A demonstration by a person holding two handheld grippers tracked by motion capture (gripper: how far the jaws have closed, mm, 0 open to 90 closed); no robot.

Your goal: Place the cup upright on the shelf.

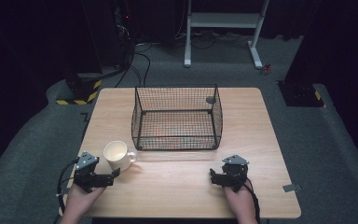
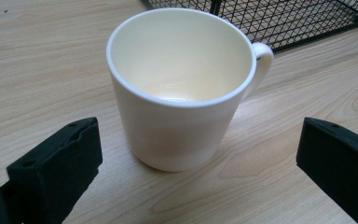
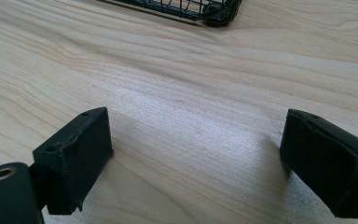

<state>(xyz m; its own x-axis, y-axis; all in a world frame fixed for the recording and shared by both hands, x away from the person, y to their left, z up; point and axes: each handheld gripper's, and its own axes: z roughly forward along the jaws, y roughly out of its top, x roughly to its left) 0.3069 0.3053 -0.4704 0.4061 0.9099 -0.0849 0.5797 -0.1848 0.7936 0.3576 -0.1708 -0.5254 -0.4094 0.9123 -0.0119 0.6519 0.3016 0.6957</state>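
Note:
A white mug (image 1: 118, 155) stands upright on the wooden table (image 1: 177, 191), left of centre, its handle pointing right. It is empty (image 2: 182, 88). My left gripper (image 1: 114, 174) rests just in front of the mug, open, its jaws (image 2: 196, 163) wide apart on either side of the mug without touching it. My right gripper (image 1: 213, 176) lies open near the front right of the table, with bare wood between its jaws (image 3: 196, 158). A black wire basket (image 1: 177, 117) sits empty in the middle of the table.
The basket's corner (image 3: 214, 11) lies ahead of the right gripper; its mesh (image 2: 284, 18) stands just behind the mug. A white metal stand (image 1: 223, 28) and cables (image 1: 135, 60) are on the grey floor beyond the table.

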